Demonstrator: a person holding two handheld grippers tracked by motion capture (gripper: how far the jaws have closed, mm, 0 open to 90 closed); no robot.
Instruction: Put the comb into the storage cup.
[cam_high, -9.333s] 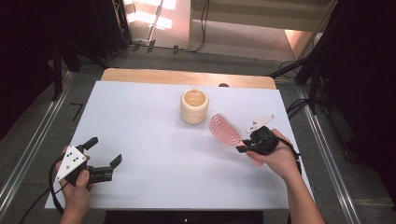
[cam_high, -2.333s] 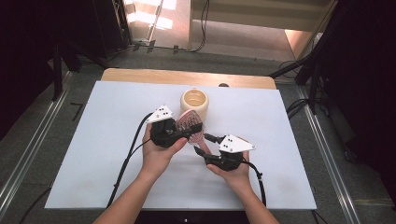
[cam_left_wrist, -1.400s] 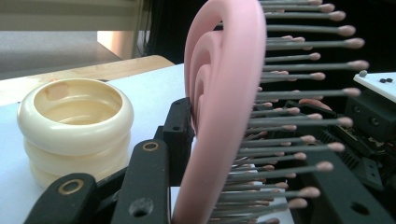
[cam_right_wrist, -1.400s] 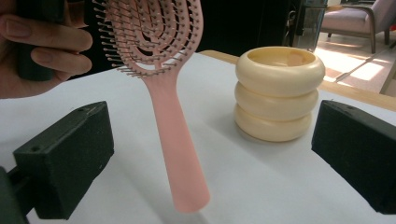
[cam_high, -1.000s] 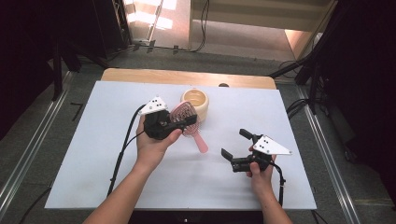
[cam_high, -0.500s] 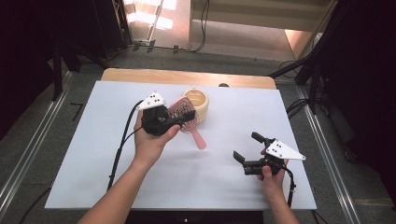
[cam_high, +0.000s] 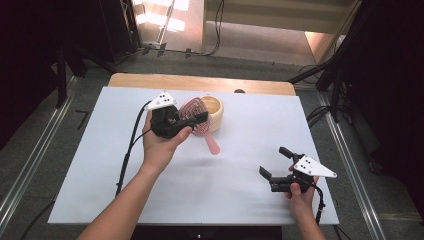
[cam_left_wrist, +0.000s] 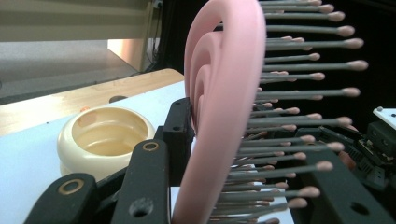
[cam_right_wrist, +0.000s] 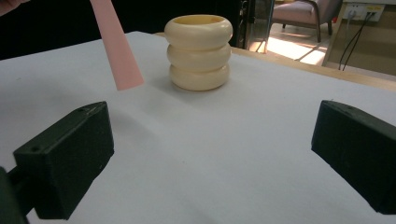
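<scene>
The left gripper's (cam_high: 197, 119) jaws were clamped on the head of the pink brush (cam_left_wrist: 219, 116), held above the table (cam_high: 90, 165) just left of centre in the high view, its handle slanting down beside the cream cup (cam_high: 214, 111). The right gripper (cam_high: 275, 167), lower right, stood wide open and empty. To seat the brush well, I judged the handle should be swung over the cup's mouth and lowered straight. The left gripper view showed the bristles; the right gripper view showed the cup's three stacked rings.
</scene>
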